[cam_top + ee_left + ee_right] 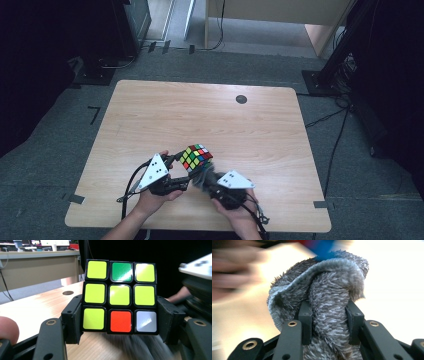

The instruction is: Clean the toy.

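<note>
Cube [196, 156] and cloth [201, 178] meet near the front edge of the wooden table [210, 115] in the high view, the cube lifted above the surface between the two hands. The left gripper [176, 162] reaches in from the left and clamps the cube; the right gripper [210, 182] sits just beside it on the right, with the grey cloth bunched at its tip under the cube.

Left gripper view: the cube [120, 297] stands upright between the two black jaws, whose pads press on its left and right sides. Its facing side is mostly yellow, with one green, one red and one white square. Blurred grey cloth [140, 346] lies just below it.

Right gripper view: the fluffy grey cloth [324, 295] is folded into a wad and pinched between the jaws, a thick fold squeezed between the pads. Behind it the scene is blurred.
</note>
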A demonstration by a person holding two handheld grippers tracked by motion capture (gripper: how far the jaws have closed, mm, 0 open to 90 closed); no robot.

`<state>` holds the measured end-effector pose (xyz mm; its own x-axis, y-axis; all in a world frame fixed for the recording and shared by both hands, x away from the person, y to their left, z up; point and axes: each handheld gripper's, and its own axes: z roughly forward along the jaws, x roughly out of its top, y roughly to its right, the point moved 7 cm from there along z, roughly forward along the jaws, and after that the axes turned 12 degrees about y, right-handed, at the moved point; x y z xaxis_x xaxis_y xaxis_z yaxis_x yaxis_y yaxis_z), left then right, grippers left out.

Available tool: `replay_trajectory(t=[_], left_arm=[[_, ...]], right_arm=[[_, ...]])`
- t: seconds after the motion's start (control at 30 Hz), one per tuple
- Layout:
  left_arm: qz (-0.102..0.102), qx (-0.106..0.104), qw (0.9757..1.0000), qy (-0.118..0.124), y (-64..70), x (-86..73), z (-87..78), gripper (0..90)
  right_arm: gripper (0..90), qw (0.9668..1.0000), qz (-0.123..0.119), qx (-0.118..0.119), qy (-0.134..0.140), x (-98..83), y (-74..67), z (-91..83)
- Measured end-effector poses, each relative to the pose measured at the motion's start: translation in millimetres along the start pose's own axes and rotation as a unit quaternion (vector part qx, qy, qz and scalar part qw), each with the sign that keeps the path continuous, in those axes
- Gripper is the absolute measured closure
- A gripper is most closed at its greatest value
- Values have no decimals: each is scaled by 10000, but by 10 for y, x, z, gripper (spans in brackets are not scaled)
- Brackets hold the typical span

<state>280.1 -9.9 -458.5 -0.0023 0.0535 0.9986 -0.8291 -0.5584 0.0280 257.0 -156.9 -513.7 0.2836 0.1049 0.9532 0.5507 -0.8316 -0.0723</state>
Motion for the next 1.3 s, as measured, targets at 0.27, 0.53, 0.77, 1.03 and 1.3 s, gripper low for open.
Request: replay_trajectory(t=[0.27, 0.53, 0.77, 1.03, 1.3], left_arm=[[82, 17, 9999, -61, -23, -32, 6, 343], [19, 39, 9999, -102, -69, -55, 1, 343], [90, 52, 9997, -200, -80, -130, 18, 343], [704, -73, 9971, -279, 146, -275, 99, 343], [915, -258, 9953, -157, 328, -278, 131, 343]], right_arm=[[644, 9821, -824, -1692, -88, -4, 698, -139], [364, 9857, -361, -1555, -541, -158, 1041, -158], [306, 9863, 261, -1544, 515, 286, 950, -380], [235, 9748, 1842, 477, 1165, 650, 157, -352], [179, 9562, 2781, 727, 548, 425, 27, -172]])
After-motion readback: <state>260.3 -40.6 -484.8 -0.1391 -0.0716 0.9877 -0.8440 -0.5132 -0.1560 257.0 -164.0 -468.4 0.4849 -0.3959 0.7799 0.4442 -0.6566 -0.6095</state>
